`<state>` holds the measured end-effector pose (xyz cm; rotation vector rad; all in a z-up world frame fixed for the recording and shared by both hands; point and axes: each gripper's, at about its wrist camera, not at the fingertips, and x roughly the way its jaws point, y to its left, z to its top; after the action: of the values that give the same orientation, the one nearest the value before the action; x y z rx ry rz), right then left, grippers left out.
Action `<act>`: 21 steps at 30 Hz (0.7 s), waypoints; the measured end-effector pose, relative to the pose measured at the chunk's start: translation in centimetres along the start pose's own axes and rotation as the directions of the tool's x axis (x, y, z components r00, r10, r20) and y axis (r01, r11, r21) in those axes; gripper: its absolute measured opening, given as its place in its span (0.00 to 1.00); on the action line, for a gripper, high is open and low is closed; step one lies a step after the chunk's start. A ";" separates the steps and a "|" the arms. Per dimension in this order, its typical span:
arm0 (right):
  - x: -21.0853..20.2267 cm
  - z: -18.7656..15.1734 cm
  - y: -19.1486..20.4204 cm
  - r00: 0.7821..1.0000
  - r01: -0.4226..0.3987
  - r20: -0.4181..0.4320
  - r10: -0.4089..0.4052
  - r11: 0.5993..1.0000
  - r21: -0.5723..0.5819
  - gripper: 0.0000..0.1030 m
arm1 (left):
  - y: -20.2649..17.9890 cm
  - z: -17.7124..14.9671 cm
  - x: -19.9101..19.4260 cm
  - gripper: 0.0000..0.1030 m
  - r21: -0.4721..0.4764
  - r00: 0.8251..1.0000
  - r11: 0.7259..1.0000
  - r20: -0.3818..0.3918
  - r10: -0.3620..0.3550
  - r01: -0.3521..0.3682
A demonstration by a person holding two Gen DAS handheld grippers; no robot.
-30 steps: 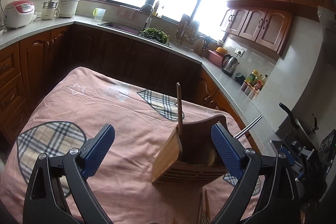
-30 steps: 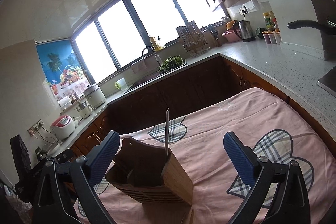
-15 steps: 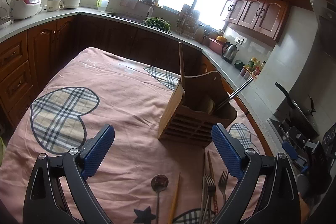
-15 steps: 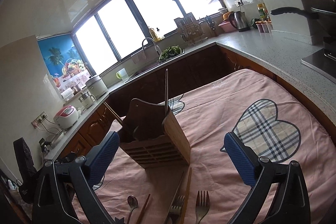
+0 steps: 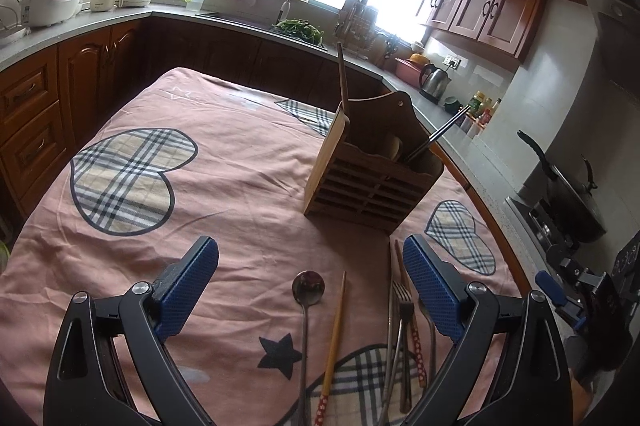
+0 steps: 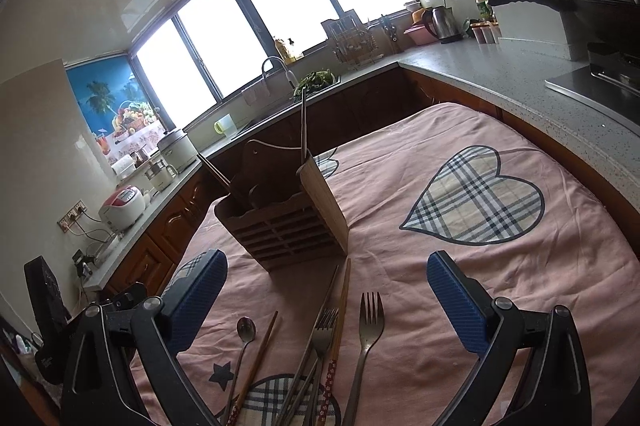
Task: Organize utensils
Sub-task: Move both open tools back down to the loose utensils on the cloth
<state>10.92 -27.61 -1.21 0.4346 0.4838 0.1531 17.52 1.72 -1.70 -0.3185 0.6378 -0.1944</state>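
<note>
Hovering low over the loose cutlery: left gripper [image 5: 310, 282] and right gripper [image 6: 326, 290], blue-padded fingers [image 5: 186, 286] spread wide, gripping nothing, likely readying a pick. Lying just ahead on the pink heart-patterned tabletop [image 5: 224, 154], handles near: long steel spoon [image 5: 307, 292], wooden chopstick [image 5: 336, 322], steel forks [image 6: 370, 318]. Standing beyond, upright for dropping pieces in: slatted wooden utensil holder [image 5: 372, 182], already carrying a few sticks.

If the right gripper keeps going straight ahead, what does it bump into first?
Probably the forks and chopsticks lying on the cloth just ahead of the open right gripper; beyond them stands the wooden holder. Depth is unclear.
</note>
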 end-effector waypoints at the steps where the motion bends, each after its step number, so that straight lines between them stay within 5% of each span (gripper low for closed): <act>1: -0.1 -0.4 0.0 1.000 0.001 -0.004 -0.001 1.000 0.001 0.98 | 0.1 -0.3 -0.1 0.93 -0.001 1.000 1.000 -0.003 0.003 -0.003; 21: 0.8 -3.2 -1.2 0.997 0.007 -0.076 -0.005 0.999 0.032 0.98 | -1.4 -3.4 1.0 0.92 0.110 0.997 0.994 -0.080 0.021 -0.012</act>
<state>10.07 -27.30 -4.62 0.4604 0.5629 0.1563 16.11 -0.66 -4.38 -0.2008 0.7071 -0.2260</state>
